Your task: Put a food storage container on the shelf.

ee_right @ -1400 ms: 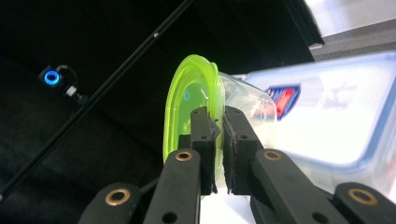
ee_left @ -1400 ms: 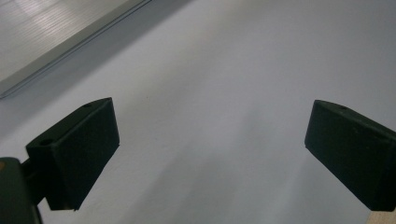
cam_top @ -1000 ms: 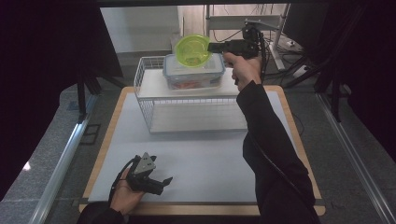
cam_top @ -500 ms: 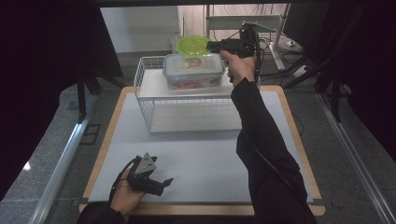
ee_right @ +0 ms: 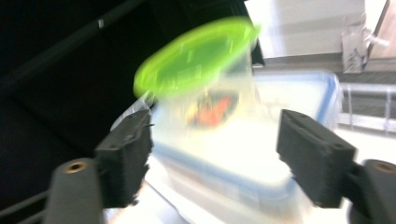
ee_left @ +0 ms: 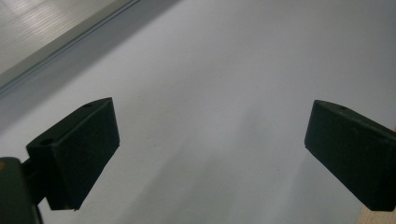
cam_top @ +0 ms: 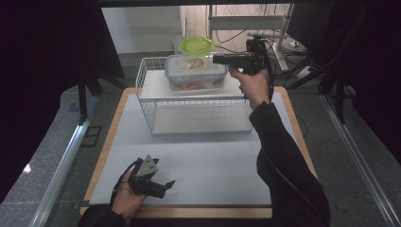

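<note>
Up on the top shelf of the white wire rack (cam_top: pixel 146 82), a small clear cup with a green lid (cam_top: pixel 196 46) stands on the blue-rimmed food box (cam_top: pixel 195 72). The right gripper (cam_top: pixel 218 59) is held level beside the cup, at the cup's right in the high view; in the right gripper view its jaws stand wide apart with the cup (ee_right: pixel 205 79) between and beyond them, gripping nothing. Whether the cup rests fully on the box lid or is tipped I cannot tell; that view is blurred.

The main risk, as I judge it, is the stack itself. The cup is light and perched high on a smooth lid, so a jaw brushing it could slide it toward the far or left edge of the box and off the rack. A nudge on the box (ee_right: pixel 261 154) could also shift it along the shelf.

A second risk is a poor hold if the jaws close on the cup: too high and they catch the green lid, which may pop off; too hard and the thin wall may buckle.

The left gripper (cam_top: pixel 152 185) rests low on the grey desk (cam_top: pixel 213 161) near the front edge, its jaws open and empty over bare surface, well apart from the rack.
</note>
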The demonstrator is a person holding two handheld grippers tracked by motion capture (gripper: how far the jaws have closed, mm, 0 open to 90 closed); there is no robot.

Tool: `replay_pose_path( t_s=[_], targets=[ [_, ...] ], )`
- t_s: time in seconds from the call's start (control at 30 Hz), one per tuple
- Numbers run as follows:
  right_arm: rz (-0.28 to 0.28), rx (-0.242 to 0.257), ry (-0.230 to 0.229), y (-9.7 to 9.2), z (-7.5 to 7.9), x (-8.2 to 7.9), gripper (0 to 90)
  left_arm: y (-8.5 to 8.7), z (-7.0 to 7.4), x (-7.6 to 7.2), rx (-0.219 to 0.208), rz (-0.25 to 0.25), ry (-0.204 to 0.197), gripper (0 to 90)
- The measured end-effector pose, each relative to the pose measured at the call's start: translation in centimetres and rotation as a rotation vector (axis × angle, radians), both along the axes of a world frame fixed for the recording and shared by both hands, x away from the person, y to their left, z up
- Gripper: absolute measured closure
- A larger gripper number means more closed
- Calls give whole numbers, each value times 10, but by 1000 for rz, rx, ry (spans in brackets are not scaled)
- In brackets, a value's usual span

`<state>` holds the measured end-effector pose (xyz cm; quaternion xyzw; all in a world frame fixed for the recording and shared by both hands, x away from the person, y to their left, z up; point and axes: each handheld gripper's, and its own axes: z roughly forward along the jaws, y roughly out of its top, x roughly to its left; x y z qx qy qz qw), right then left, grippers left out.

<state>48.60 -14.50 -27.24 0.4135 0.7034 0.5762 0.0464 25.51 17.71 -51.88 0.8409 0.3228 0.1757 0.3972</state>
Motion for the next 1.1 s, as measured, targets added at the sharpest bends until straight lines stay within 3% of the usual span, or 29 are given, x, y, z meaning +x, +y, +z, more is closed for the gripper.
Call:
replay_pose_path(
  t_s=[0.07, 0.1, 0.13, 0.23, 0.27, 0.37, 0.4, 0.47, 0.5, 0.53, 0.57, 1.0, 1.1],
  targets=[
    [5, -26, -22, -2, -5, -8, 222, 0, 0, 0, -2, 2, -1, 32],
    [30, -79, -51, -6, -17, -24, 186, 1, 0, 0, -11, 3, -1, 32],
    [36, -100, -65, -9, -25, -34, 171, 1, 0, 0, -15, 4, -1, 31],
    [58, -134, -100, -16, -44, -52, 133, 2, 1, 0, -26, 5, -2, 30],
    [58, -134, -100, -16, -44, -52, 133, 2, 1, 0, -26, 5, -2, 29],
    [77, -173, -133, -22, -69, -76, 101, 3, 1, 1, -50, 1, 7, 19],
    [77, -173, -133, -22, -69, -76, 101, 3, 1, 1, -50, 1, 7, 17],
    [91, -208, -161, -23, -80, -86, 81, 3, 1, 1, -66, 3, 9, 16],
    [93, -251, -184, -24, -91, -95, 70, 3, 1, 1, -76, 3, 11, 13],
    [93, -251, -184, -24, -91, -95, 70, 3, 1, 1, -76, 3, 11, 12],
    [93, -278, -201, -26, -101, -102, 55, 3, 2, 0, -81, 1, 7, 11],
    [102, -368, -181, -43, -158, -135, 23, 3, 1, 0, -74, -17, -18, 0],
    [116, -395, -143, -50, -186, -146, 24, 2, 0, 0, -54, -11, -23, 0]
  ],
)
